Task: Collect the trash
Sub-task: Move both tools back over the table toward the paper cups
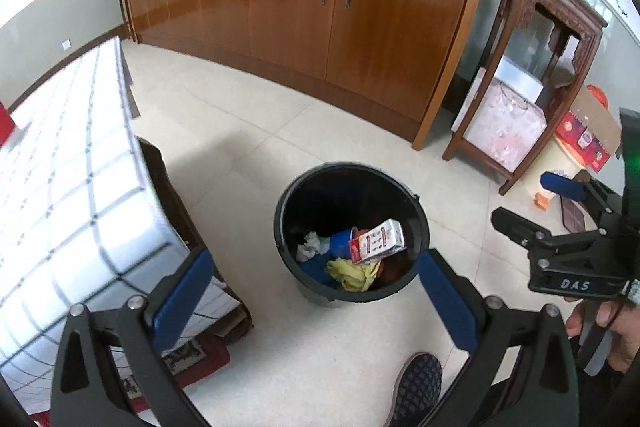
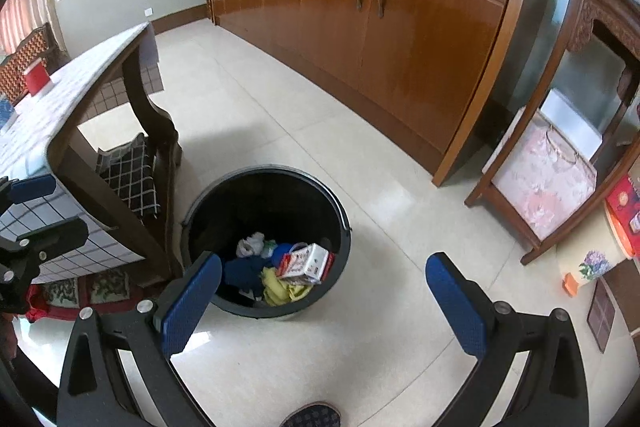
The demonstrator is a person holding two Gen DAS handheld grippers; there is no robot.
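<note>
A black bin [image 1: 288, 203] [image 2: 208, 211] stands on the tiled floor and holds trash: a white and red carton [image 1: 378, 241] [image 2: 306, 263], a yellow rag [image 1: 352, 273] [image 2: 280, 287], a crumpled white paper [image 1: 310, 245] [image 2: 250, 243] and blue items. My left gripper [image 1: 316, 287] hovers open above the bin's near rim, nothing between its blue pads. My right gripper [image 2: 324, 291] is also open and empty, just right of the bin. The right gripper [image 1: 532, 205] also shows at the right edge of the left wrist view, held by a hand [image 1: 612, 327].
A table with a checked cloth [image 1: 60, 195] [image 2: 52, 131] stands left of the bin, a red box [image 2: 36, 79] on it. A long wooden cabinet [image 1: 320, 11] [image 2: 380, 19] runs along the back wall. A carved side stand [image 1: 532, 75] [image 2: 560, 147] and boxes [image 1: 584, 139] are right. A shoe [image 1: 418, 387] is near.
</note>
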